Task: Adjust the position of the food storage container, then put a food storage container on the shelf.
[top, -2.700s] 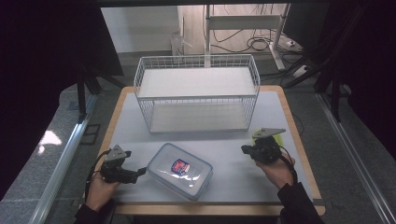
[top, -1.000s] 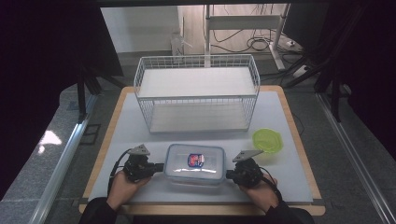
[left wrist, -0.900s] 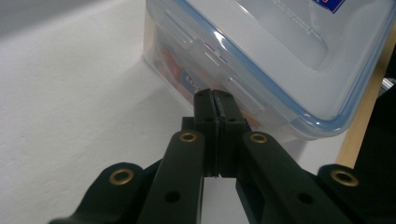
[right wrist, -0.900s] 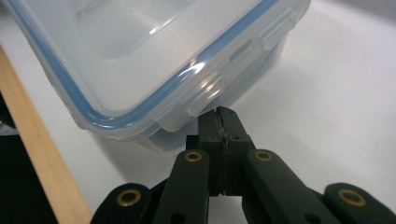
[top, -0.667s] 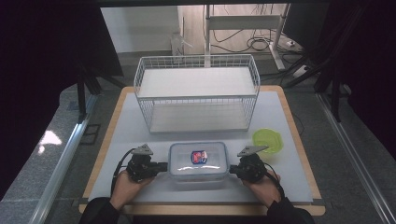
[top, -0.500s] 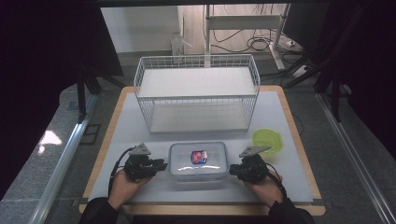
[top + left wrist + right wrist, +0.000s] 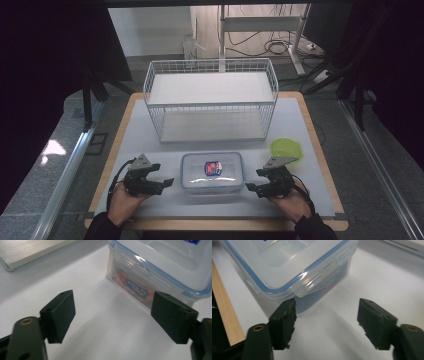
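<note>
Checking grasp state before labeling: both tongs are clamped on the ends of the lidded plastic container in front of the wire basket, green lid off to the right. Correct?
Not quite. Both tongs are open, having just been opening, with nothing between the jaws. The left tongs and right tongs sit apart from the container, as both gripper views show. The basket and green lid are as stated.

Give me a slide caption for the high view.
Both tools, left and right, open beside the lidded container.
</note>
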Motion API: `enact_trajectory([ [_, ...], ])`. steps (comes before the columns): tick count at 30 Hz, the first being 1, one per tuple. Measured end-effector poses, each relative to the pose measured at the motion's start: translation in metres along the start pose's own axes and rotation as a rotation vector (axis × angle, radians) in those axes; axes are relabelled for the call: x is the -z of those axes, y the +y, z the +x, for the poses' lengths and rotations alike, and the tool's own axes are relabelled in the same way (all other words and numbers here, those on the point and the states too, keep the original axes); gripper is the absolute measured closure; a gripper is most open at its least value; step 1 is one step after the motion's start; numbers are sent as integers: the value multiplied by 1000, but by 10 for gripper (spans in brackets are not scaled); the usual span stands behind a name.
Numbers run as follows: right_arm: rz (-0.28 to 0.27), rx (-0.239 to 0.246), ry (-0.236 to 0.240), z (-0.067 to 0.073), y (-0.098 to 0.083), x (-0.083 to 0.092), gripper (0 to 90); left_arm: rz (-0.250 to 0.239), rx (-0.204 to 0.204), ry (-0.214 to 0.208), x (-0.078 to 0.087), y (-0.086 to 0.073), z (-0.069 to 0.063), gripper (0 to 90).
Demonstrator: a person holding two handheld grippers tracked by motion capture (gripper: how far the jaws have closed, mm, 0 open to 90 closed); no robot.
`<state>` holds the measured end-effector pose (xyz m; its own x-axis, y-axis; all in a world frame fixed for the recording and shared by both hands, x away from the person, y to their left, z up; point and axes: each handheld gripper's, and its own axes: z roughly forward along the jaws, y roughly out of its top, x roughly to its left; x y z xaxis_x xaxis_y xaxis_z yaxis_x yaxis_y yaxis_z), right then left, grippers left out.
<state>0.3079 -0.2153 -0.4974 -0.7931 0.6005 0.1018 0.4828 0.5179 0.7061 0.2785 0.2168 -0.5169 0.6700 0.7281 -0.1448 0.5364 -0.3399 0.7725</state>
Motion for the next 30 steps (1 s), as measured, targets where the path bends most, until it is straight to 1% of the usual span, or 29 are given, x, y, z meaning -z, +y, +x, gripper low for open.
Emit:
enact_trajectory([
  [1, 0, 0, 0, 0, 0, 0, 296, 1, -9, 3, 0, -1, -1, 190],
  [2, -7, 10, -23, 2, 0, 1, 249, 8, -24, 5, 1, -2, -1, 153],
  [3, -7, 10, -23, 2, 0, 1, 249, 8, -24, 5, 1, -2, -1, 145],
  [4, -13, 13, -37, 3, 0, 3, 212, 8, -34, 2, 2, -3, -2, 132],
  [5, -13, 13, -37, 3, 0, 3, 212, 8, -34, 2, 2, -3, -2, 126],
  [6, -16, 14, -46, 3, 0, 3, 198, 7, -42, -4, 3, -3, -2, 126],
  [7, -24, 11, -52, 3, 0, 4, 184, 6, -46, -7, 3, -4, -2, 112],
  [8, -30, 6, -55, 2, -1, 5, 143, 6, -50, -11, 4, -5, -2, 92],
  [10, -36, -10, -51, 1, -1, 6, 114, 7, -56, -8, 4, -6, -1, 77],
  [11, -36, -10, -51, 1, -1, 6, 114, 7, -56, -8, 4, -6, -1, 71],
  [12, -43, -16, -51, 0, -2, 7, 85, -6, -54, -13, 5, -6, 1, 59],
  [13, -47, -17, -50, -1, -2, 6, 76, -14, -57, -12, 5, -6, 1, 49],
  [14, -48, -18, -49, 0, -2, 6, 61, -19, -59, -9, 5, -7, 2, 35],
  [16, -51, -21, -49, 1, -1, 6, 49, -27, -62, 12, 5, -7, 3, 1],
  [17, -53, -19, -50, 1, -1, 6, 44, -27, -62, 12, 5, -7, 3, 0],
  [19, -58, -28, -51, 2, 0, 6, 39, -46, -49, 18, 7, -7, 5, 0],
  [20, -58, -35, -47, 2, 1, 6, 39, -55, -28, 4, 8, -7, 6, 0],
  [21, -57, -35, -47, 2, 1, 6, 39, -56, -22, -6, 8, -6, 7, 0],
  [26, -59, -32, -41, 4, 5, 7, 38, -43, -32, -36, 6, -3, 1, 4],
  [28, -65, -26, -52, 6, 8, 9, 33, -39, -31, -53, 5, -1, -2, 4],
  [29, -70, -27, -52, 7, 9, 9, 30, -39, -31, -53, 5, -1, -2, 3],
  [30, -81, -33, -48, 8, 11, 10, 26, -38, -17, -71, 4, 2, -3, 3],
])
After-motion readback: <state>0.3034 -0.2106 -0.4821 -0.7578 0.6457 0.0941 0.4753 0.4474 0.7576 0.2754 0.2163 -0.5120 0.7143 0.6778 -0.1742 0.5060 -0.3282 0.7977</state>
